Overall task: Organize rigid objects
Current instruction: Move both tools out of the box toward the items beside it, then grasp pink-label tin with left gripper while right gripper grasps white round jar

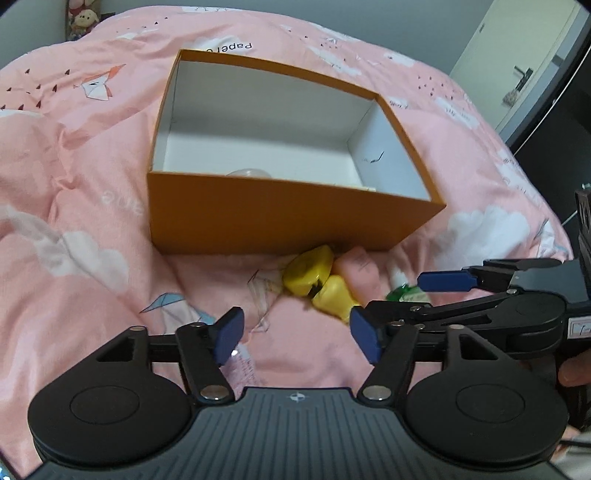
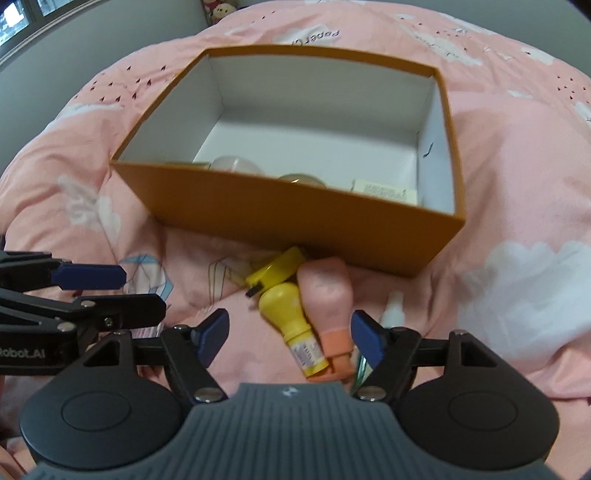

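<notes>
An orange box point(image 1: 295, 218) with white inner walls stands open on the pink bedding. In the right wrist view the box point(image 2: 288, 218) holds clear round items point(image 2: 236, 164) and a labelled white packet point(image 2: 388, 194). Just in front of it lie a yellow round case point(image 2: 275, 271), a yellow bottle point(image 2: 291, 314), a pink bottle point(image 2: 327, 291) with an orange cap and a small white bottle point(image 2: 393, 310). My right gripper point(image 2: 290, 334) is open, with the two bottles' necks between its fingers and untouched. My left gripper point(image 1: 295, 336) is open over bare bedding, left of the yellow bottle point(image 1: 334, 295).
Rumpled pink bedding point(image 1: 92, 184) surrounds the box on all sides. A plush toy point(image 1: 83, 20) sits at the far edge and a door point(image 1: 524, 55) stands at the right. The two grippers are close side by side; a hand point(image 1: 574, 369) shows at the right edge.
</notes>
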`<state>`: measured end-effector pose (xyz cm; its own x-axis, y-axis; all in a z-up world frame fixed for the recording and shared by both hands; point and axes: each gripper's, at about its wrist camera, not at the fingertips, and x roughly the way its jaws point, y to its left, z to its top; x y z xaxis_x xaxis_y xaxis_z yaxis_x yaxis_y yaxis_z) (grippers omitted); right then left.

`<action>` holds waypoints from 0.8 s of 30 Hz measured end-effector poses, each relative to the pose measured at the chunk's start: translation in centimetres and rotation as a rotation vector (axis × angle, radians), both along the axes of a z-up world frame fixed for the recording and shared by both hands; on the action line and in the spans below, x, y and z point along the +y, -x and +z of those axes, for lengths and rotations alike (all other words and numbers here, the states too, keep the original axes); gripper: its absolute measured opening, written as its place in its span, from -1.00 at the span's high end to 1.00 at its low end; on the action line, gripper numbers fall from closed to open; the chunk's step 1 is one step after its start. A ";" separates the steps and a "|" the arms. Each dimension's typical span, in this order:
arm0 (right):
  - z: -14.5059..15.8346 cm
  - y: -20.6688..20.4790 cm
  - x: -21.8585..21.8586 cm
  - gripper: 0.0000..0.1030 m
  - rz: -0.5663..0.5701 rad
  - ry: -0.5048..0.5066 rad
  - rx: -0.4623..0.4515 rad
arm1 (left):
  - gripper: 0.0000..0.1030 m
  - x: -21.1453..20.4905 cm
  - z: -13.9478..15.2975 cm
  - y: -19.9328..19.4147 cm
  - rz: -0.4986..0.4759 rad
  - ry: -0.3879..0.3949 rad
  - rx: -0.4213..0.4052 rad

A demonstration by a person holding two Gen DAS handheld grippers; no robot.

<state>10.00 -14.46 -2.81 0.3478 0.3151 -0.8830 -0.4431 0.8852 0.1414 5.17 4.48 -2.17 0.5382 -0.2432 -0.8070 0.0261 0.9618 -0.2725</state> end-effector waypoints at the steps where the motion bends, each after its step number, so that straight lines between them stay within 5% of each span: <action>1: -0.2 0.1 0.1 -0.40 0.007 0.001 0.006 | -0.59 0.0 -0.1 0.1 -0.006 -0.011 0.009; 14: -1.9 0.2 0.9 -0.41 0.021 0.019 0.088 | -0.66 2.0 -1.7 2.0 0.037 0.029 0.090; 24: -2.7 -0.1 1.2 -0.41 0.031 0.023 0.126 | -0.65 1.6 -3.3 1.6 0.030 -0.017 0.143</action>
<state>10.09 -13.24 -5.50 0.2240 0.3032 -0.9262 -0.4502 0.8751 0.1776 3.53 6.07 -5.44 0.4242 -0.2147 -0.8798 -0.0407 0.9660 -0.2553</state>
